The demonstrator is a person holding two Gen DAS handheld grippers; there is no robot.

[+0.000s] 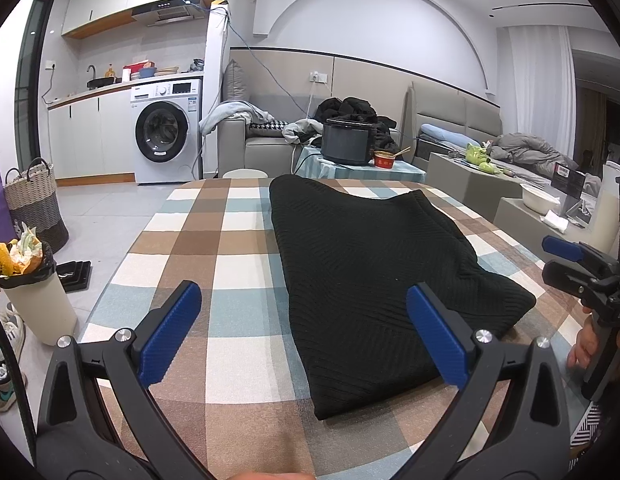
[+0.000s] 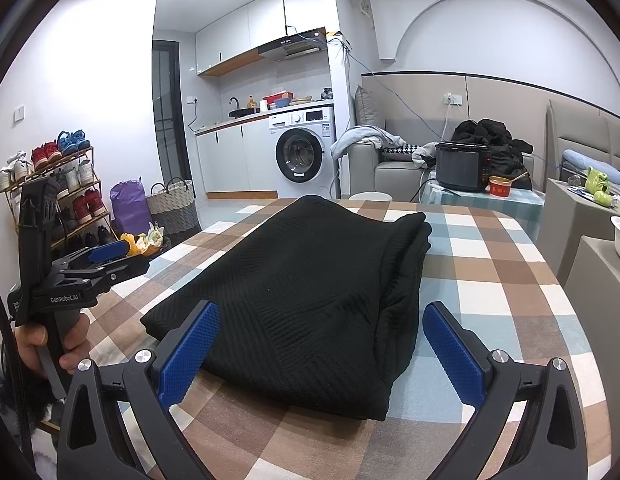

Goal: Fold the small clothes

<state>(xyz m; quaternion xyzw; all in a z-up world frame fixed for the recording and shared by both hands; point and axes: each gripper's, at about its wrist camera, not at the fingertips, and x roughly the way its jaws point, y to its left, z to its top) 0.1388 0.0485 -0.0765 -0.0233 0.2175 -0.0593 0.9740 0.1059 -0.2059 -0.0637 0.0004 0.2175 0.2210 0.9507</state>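
A black ribbed knit garment (image 1: 374, 264) lies folded into a long rectangle on the checked tablecloth (image 1: 214, 240); it also shows in the right wrist view (image 2: 302, 292). My left gripper (image 1: 304, 296) is open and empty, hovering just short of the garment's near end, over its left edge. My right gripper (image 2: 322, 316) is open and empty, with its jaws spread either side of the garment's near end. In the left wrist view the right gripper (image 1: 566, 256) shows at the right edge. In the right wrist view the left gripper (image 2: 110, 258) shows at the left, held in a hand.
The table (image 2: 510, 280) is round-edged. Left of it on the floor stand a full bin (image 1: 26, 280), a woven basket (image 1: 34, 200) and a shoe rack (image 2: 58, 184). Behind it are a side table with a black cooker (image 1: 348, 140), a sofa and a washing machine (image 1: 166, 132).
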